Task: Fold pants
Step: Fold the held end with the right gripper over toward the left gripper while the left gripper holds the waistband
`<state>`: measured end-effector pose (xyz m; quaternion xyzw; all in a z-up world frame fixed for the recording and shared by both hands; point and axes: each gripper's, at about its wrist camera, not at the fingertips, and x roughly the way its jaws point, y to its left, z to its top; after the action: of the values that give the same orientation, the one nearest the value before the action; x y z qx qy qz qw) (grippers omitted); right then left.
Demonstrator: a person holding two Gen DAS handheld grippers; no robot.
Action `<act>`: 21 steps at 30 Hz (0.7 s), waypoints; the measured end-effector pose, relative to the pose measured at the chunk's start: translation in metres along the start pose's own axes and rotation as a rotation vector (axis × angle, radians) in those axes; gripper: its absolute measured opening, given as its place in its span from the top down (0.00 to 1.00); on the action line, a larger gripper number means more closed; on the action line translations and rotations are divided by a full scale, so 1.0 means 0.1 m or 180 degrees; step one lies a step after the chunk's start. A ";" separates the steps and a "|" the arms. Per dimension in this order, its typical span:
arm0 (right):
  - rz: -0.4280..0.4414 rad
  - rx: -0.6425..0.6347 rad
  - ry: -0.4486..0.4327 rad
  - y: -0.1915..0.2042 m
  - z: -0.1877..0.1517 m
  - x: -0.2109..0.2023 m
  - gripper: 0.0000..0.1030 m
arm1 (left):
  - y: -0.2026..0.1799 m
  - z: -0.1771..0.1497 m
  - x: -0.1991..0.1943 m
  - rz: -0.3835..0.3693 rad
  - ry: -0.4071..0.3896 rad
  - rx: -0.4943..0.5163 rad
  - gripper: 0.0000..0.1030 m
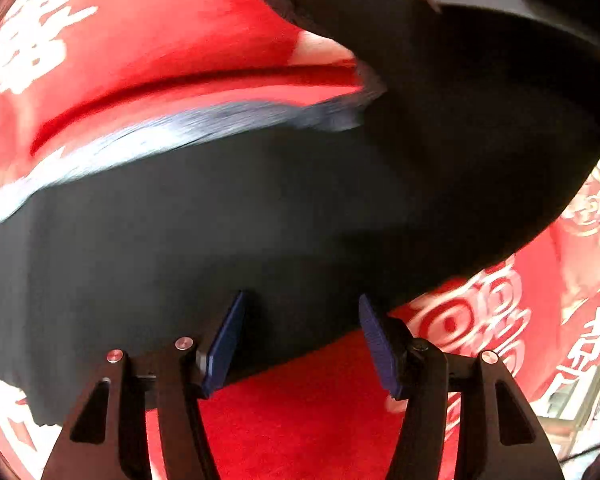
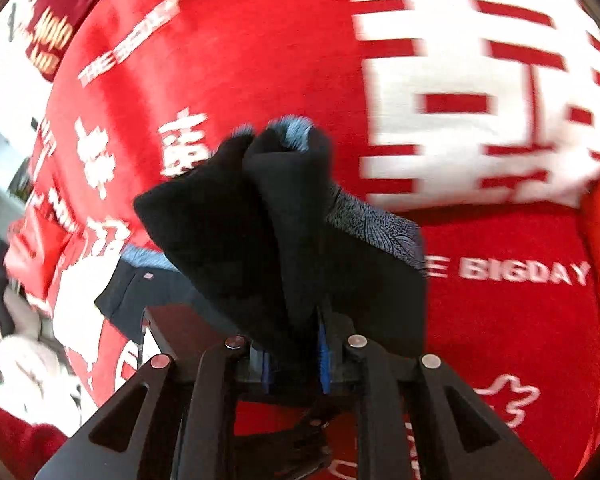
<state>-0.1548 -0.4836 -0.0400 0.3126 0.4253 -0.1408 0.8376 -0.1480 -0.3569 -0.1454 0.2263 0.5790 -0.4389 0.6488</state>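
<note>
Black pants over a red printed cloth, one end lifted.

The right gripper [image 2: 294,354] has its jaws clenched on a bunched fold of the pants [image 2: 260,216], raised above the cloth [image 2: 260,40]. The left gripper [image 1: 302,340] hangs with jaws spread, empty, at the near edge of the pants [image 1: 220,220] lying on the cloth [image 1: 300,420].

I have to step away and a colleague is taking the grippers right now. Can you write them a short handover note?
Left gripper: open, holding nothing, fingers over the near edge of the black pants.
Right gripper: shut on a bunched fold of the pants, lifted above the red printed cloth.
Pants: mostly spread on the red cloth; the right gripper is carrying one part.
Done: the fold looks started, not laid down.
Left: lay down the held part, smooth it, finish folding.
</note>
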 end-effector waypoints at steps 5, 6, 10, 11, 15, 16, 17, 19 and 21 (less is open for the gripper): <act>0.0054 0.0075 0.0163 0.26 -0.09 0.42 0.81 | 0.69 -0.35 -0.32 0.0235 -0.0049 -0.0239 0.17; 0.0009 0.0052 0.0205 0.30 -0.13 0.50 0.81 | 0.84 -0.42 -0.37 0.0258 -0.0035 -0.0313 0.17; -0.0258 -0.0245 0.0443 0.50 -0.32 0.81 0.77 | 1.32 -0.61 -0.57 0.0385 -0.0067 -0.0594 0.17; -0.0433 -0.0423 0.0493 0.60 -0.41 0.92 0.76 | 1.41 -0.64 -0.62 0.0432 -0.0085 -0.0646 0.17; -0.0965 -0.1185 0.0744 0.99 -0.79 1.18 0.54 | 1.74 -0.63 -0.81 0.0606 -0.0159 -0.0905 0.17; -0.1067 -0.1405 0.0718 1.10 -0.87 1.17 0.49 | 1.82 -0.62 -0.89 0.0646 -0.0201 -0.0949 0.17; -0.1044 -0.1553 0.0674 1.20 -0.95 1.09 0.46 | 1.85 -0.60 -0.94 0.0660 -0.0235 -0.0960 0.17; -0.0897 -0.1540 0.0643 1.27 -1.03 0.87 0.39 | 1.77 -0.40 -1.07 0.0619 -0.0293 -0.0919 0.17; -0.0840 -0.1353 0.0654 1.19 -1.07 0.70 0.39 | 1.69 -0.31 -1.15 0.0474 -0.0303 -0.0815 0.17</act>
<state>-0.1198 -0.3216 -0.0954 0.0843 0.5651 -0.1239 0.8113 -0.0182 -0.2104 -0.0795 0.1630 0.5805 -0.3224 0.7298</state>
